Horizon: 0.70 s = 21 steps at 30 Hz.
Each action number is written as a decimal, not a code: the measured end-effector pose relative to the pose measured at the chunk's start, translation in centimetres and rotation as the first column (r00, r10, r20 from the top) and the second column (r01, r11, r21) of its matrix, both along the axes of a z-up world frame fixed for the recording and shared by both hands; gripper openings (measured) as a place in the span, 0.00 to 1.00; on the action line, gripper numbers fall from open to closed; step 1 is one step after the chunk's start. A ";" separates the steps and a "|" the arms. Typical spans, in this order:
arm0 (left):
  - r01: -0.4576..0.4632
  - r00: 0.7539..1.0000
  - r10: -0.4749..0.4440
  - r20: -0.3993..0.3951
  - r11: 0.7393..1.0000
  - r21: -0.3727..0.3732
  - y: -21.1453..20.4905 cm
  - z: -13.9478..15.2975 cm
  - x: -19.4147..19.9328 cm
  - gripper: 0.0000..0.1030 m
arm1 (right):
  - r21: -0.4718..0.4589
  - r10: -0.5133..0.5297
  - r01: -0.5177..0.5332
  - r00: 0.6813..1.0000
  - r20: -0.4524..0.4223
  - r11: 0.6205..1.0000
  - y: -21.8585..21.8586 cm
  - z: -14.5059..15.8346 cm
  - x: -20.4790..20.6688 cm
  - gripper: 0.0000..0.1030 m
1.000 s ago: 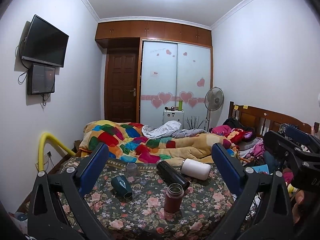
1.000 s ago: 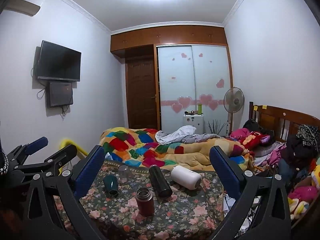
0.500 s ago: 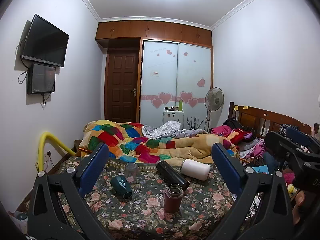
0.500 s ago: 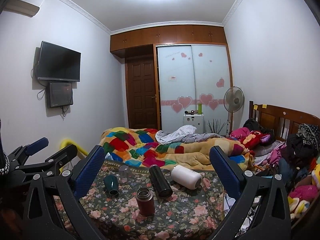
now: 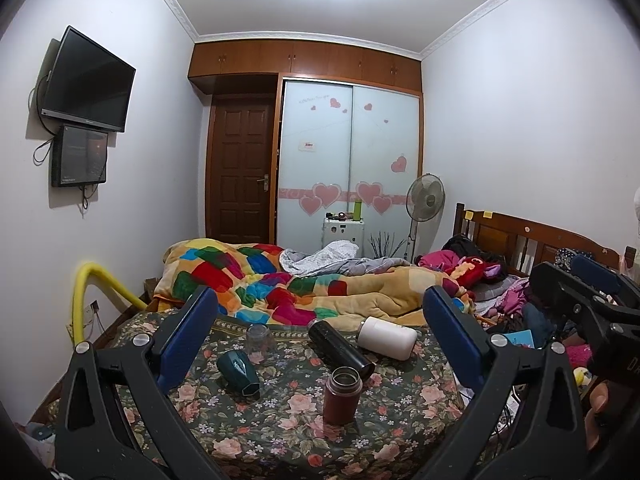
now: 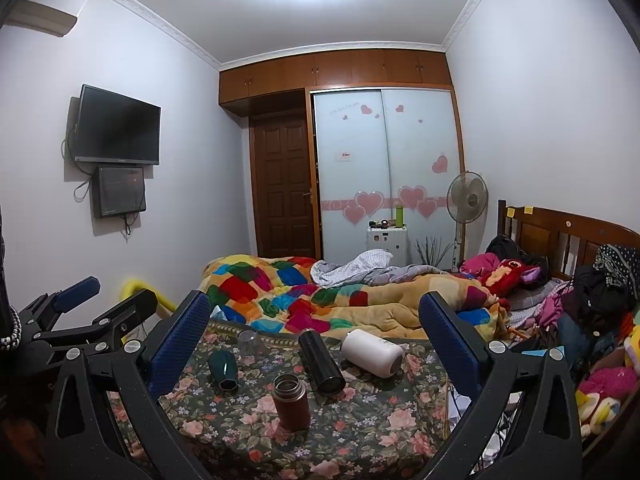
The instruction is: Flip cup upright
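While both the left gripper [image 5: 320, 312] and right gripper [image 6: 316, 312] hover wide open and empty, the green cup [image 5: 239, 372], black flask [image 5: 340, 347] and white bottle [image 5: 387, 337] lie unflipped on the table [image 5: 400, 408].

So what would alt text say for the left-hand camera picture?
Open left gripper above a flowered table with a brown cup upright, and green cup, black flask and white bottle lying down.
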<state>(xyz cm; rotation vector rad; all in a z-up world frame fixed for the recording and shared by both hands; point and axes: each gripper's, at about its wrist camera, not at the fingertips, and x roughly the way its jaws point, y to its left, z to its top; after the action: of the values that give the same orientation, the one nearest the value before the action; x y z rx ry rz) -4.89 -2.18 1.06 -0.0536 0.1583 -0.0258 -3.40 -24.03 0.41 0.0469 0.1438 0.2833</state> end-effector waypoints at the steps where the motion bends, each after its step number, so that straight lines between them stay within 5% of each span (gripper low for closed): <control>1: 0.001 1.000 -0.001 0.000 1.000 -0.001 0.0 0.0 -0.1 1.00 | -0.001 -0.001 0.001 1.000 -0.001 1.000 0.0 0.0 0.0 1.00; 21: 0.003 1.000 -0.003 -0.013 1.000 -0.018 1.0 -0.5 0.1 1.00 | -0.011 0.004 -0.005 1.000 -0.025 1.000 0.9 0.1 0.4 1.00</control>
<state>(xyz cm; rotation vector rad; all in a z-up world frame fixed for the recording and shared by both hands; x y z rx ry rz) -4.78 -1.21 0.59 -0.0713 0.1711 -0.0300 -2.98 -23.08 0.52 0.0390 0.1699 0.2864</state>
